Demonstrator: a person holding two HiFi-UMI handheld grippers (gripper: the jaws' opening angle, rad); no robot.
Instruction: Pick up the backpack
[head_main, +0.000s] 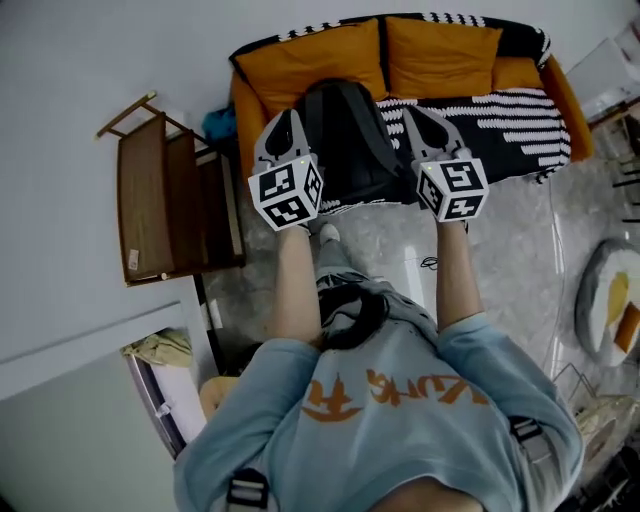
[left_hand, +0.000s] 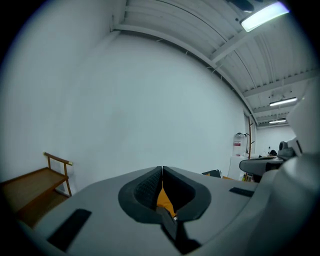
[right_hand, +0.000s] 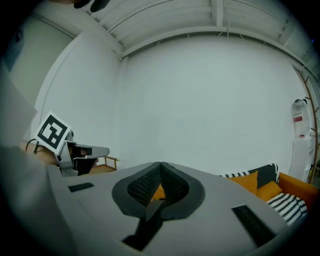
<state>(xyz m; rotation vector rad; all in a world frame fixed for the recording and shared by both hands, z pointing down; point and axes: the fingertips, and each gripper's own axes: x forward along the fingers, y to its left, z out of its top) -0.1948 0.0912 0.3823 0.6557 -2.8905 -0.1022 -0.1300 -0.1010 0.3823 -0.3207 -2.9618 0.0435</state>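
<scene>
— Where was the backpack (head_main: 345, 140)?
— On the sofa (head_main: 565, 95) seat, leaning against the left orange cushion (head_main: 310, 55), with its base near the seat's front edge. Open floor (head_main: 385, 235) lay in front of it, and a wooden rack (head_main: 170, 200) stood just beside the sofa's left arm.
— And the claws?
— The left claw (left_hand: 162, 169) and right claw (right_hand: 160, 164) each had their jaws pressed together. From above they covered the backpack's two sides. Its straps were too dark to make out.
</scene>
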